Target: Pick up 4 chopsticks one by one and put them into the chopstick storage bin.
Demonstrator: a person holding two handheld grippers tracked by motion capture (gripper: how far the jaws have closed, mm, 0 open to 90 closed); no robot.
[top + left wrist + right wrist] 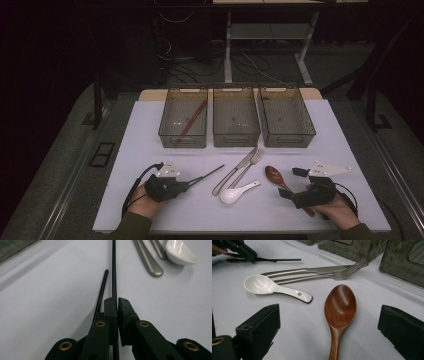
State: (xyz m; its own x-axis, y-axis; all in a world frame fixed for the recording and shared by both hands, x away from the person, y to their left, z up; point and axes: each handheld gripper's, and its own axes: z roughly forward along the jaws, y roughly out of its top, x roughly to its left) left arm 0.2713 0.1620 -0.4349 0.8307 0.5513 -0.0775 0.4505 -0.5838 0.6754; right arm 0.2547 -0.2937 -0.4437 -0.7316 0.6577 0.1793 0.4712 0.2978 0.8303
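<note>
Between the jaws of the left gripper (117, 300) we see a thin black chopstick (114, 270), pinched tight: the two pads press on it from either side, and its shaft runs straight ahead out of the tips. A second black chopstick (102, 290) lies on the table just to the left of those jaws, almost parallel to the held one and not gripped. Farther ahead and to the right of the tips lie the ends of a knife handle (150, 262) and, beyond it, a white ceramic spoon (181, 251).

The jaws of the right gripper (329, 325) are spread wide and hold nothing. Between them, on the white table (150, 125), lies a wooden spoon (340, 305): its bowl sits just ahead of the tips, its handle runs back towards us through the gap, clear of both pads. Ahead and to the left lie the white spoon, then the knife (307, 271) and a fork (329, 277) side by side. Beyond these stand three dark mesh bins (236, 117); the leftmost one holds a reddish stick (192, 120).
</note>
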